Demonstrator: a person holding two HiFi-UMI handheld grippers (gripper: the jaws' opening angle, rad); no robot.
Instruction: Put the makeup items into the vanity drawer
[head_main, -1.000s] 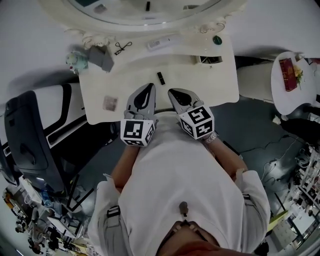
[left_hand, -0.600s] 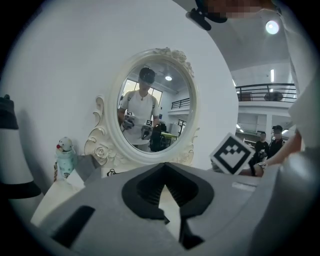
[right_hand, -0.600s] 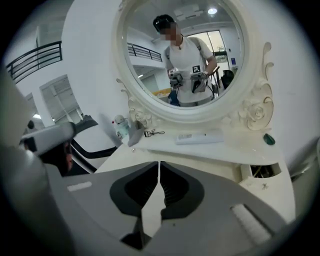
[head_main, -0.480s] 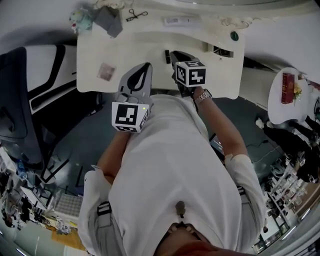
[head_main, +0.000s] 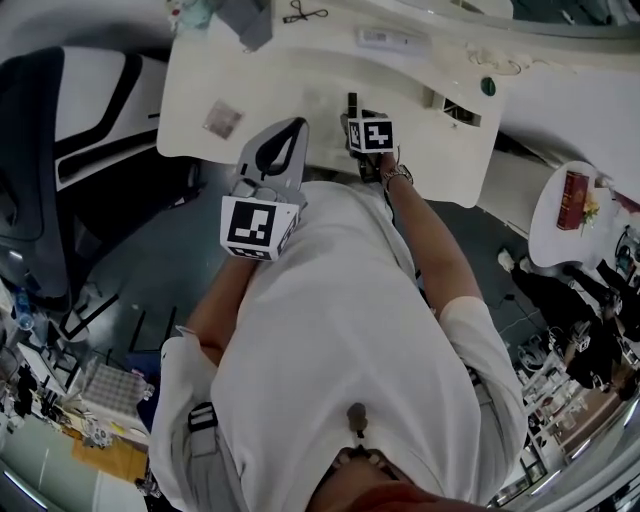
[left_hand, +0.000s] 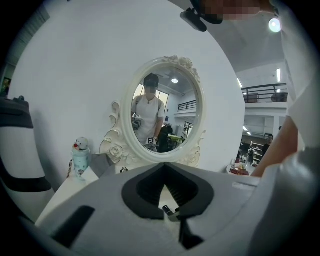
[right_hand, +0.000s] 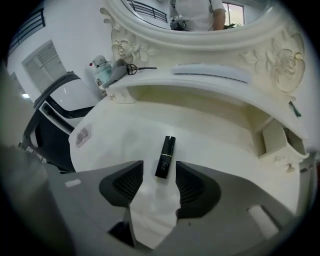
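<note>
In the head view the right claw has moved forward over the desk since a second ago, when it hung level with the left claw at the near edge. It now sits just behind the lipstick, which lies flat on the desk as before. The left claw is still back at the near edge. The desk itself now shows higher in this view than it did.

In the left gripper view the left claw has its jaws together with nothing clamped. It faces the oval mirror at the back of the desk.

In the right gripper view the right claw has its jaws apart and opening. The black lipstick lies on the desk with its near end in the gap between the jaw tips. Neither pad touches it.
</note>
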